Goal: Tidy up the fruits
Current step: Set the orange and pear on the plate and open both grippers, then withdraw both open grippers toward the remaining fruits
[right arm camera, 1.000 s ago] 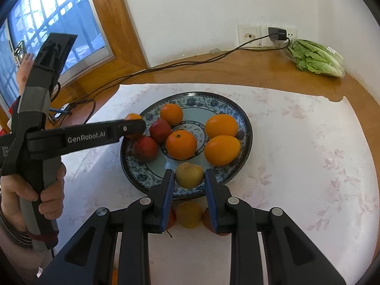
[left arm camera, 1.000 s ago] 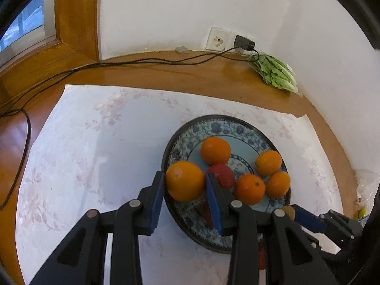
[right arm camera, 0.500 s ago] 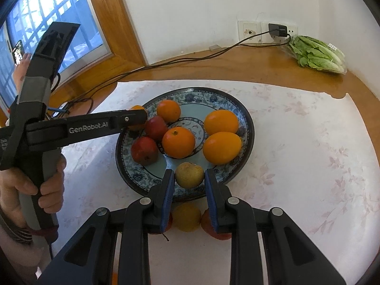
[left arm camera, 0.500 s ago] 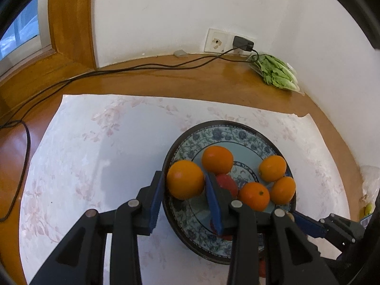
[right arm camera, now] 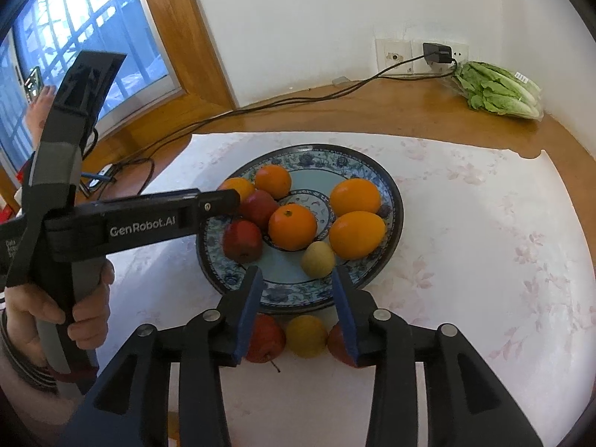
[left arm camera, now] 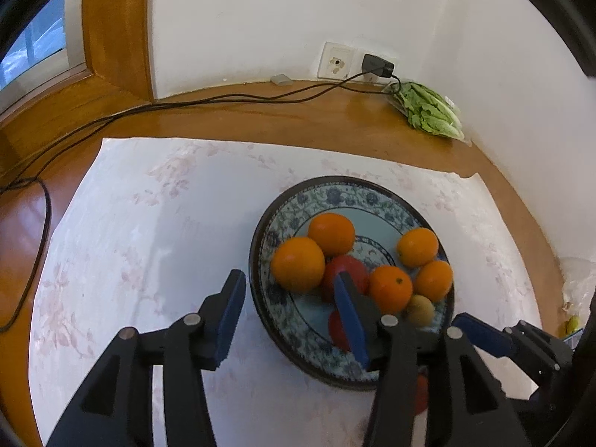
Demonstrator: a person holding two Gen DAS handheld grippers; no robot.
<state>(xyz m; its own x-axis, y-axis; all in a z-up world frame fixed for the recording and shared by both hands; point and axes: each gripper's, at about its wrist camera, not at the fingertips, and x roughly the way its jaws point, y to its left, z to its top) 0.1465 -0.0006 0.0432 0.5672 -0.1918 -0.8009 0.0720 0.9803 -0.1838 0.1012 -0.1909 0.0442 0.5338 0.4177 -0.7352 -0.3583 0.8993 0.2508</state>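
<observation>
Both tongs hold nothing right now, and both sets of jaws are opening.

The left tongs [left arm camera: 290,309] sit low over the near left rim of the blue flowered plate [left arm camera: 335,190]. An orange [left arm camera: 297,263] lies on the plate just past their tips, free of the pads. The right tongs [right arm camera: 296,300] sit over the near edge of the plate. A small yellow-brown fruit [right arm camera: 317,259] rests on the plate just beyond them, not touched.

The plate stands on a pale flowered cloth [right arm camera: 484,260] on the wooden table [right arm camera: 409,111]. It already carries oranges and two red apples [right arm camera: 243,240].

Three fruits are not yet on the plate. A red apple [right arm camera: 265,339], a yellow fruit [right arm camera: 306,335] and one more red fruit [right arm camera: 337,341] lie in a row on the cloth, just in front of the plate's near rim. They sit right under the right tongs, closer in than the tips. So the right hand looks nearer to them. I think it needs to pull back toward the near side and dip down to reach one. They are round, so any grip angle should work.
</observation>
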